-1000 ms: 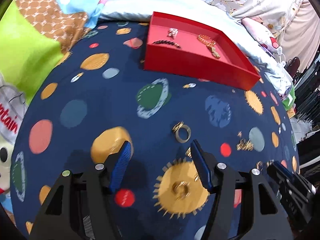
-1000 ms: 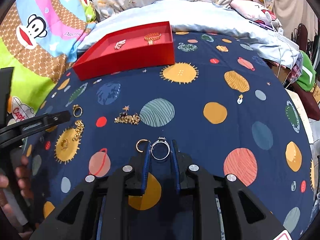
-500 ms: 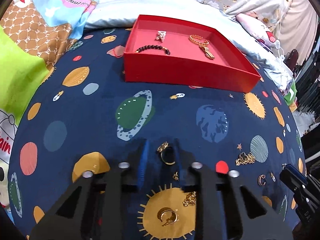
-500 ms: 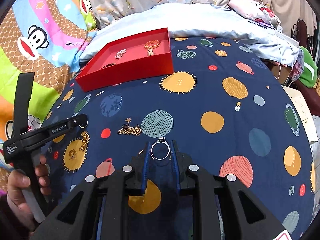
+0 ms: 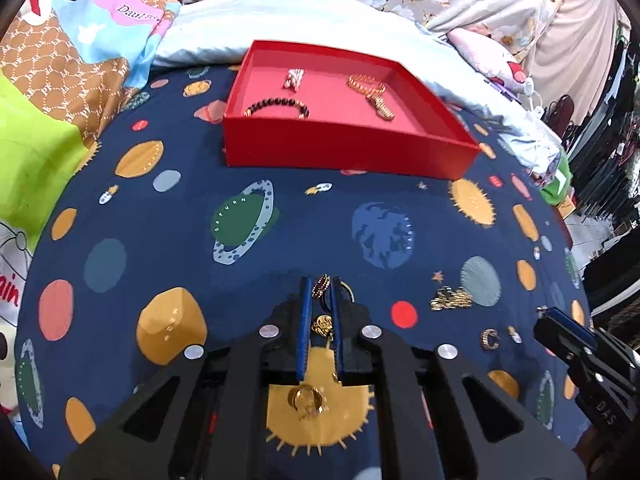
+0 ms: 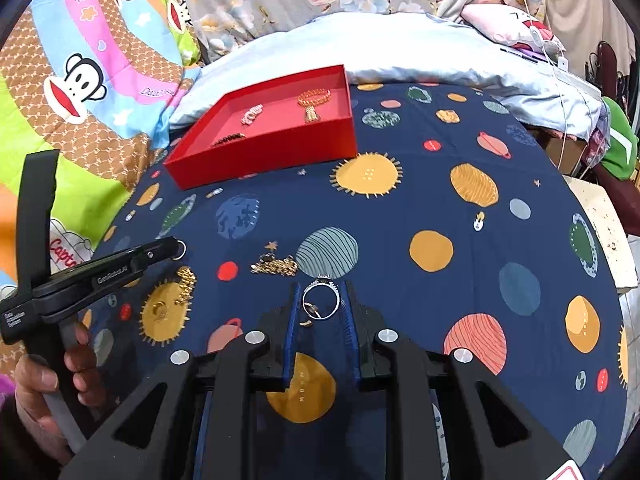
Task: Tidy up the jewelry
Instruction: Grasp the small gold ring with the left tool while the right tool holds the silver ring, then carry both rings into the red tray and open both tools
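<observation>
My left gripper is shut on a gold ring and holds it above the planet-print sheet; it also shows in the right wrist view. My right gripper is shut on a silver ring, lifted off the sheet. The red tray lies ahead, holding a dark bead bracelet, a pink piece and a gold bracelet. Loose gold pieces lie on the sheet: a chain cluster, a ring, a small chain and a C-shaped piece.
The navy sheet covers a bed. A pale blue pillow lies behind the tray, a colourful monkey-print blanket at the left. The bed's right edge drops to clutter and a green item.
My left gripper closed on the gold ring and lifted it off the sheet. My right gripper, still shut on the silver ring, rose a little.
</observation>
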### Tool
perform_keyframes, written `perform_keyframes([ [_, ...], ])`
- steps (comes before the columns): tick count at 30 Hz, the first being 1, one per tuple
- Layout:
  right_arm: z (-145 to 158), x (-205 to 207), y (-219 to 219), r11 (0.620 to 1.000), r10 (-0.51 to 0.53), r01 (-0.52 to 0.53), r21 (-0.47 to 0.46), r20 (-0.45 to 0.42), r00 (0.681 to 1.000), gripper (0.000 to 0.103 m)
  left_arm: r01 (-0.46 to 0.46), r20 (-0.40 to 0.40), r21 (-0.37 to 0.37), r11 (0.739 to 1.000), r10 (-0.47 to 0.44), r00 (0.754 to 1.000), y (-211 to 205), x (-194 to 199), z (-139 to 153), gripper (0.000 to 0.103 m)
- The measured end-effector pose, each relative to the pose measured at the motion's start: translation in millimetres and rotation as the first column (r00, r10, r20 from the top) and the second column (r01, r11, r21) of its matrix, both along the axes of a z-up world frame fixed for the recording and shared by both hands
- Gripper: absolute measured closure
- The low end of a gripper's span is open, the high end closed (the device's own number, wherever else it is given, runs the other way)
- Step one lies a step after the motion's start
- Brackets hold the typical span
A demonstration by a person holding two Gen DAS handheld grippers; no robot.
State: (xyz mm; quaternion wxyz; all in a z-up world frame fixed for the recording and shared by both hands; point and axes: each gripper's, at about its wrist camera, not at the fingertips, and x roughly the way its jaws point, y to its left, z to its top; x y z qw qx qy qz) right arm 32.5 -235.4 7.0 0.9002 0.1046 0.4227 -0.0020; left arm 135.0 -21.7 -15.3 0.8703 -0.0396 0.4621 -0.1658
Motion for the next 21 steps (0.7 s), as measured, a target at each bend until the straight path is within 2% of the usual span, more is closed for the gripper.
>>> perform_keyframes([
  [6, 20.5, 1.5, 6.1, 1.0, 0.026, -0.026, 0.0, 0.044, 0.999, 0.084, 0.006, 0.046, -0.037, 0.999, -0.005, 0.999, 11.1, -10.0, 33.9, 0.095],
  [10, 40.4, 17.5, 5.4, 0.999, 0.047, -0.048, 0.005, 0.084, 0.995, 0.084, 0.021, 0.085, -0.064, 0.998, -0.016, 0.996, 16.6, -4.3, 59.2, 0.095],
  [16, 68.4, 65.2, 2.4, 0.998, 0.068, -0.068, -0.004, 0.155, 0.986, 0.084, 0.025, 0.154, -0.068, 0.997, -0.014, 0.988, 12.2, 27.9, 87.1, 0.095],
  [21, 73.7, 117.0, -0.7, 0.997, 0.071, -0.073, 0.002, 0.168, 0.983, 0.084, 0.022, 0.17, -0.076, 0.997, -0.009, 0.985, 2.3, 68.5, 91.0, 0.095],
])
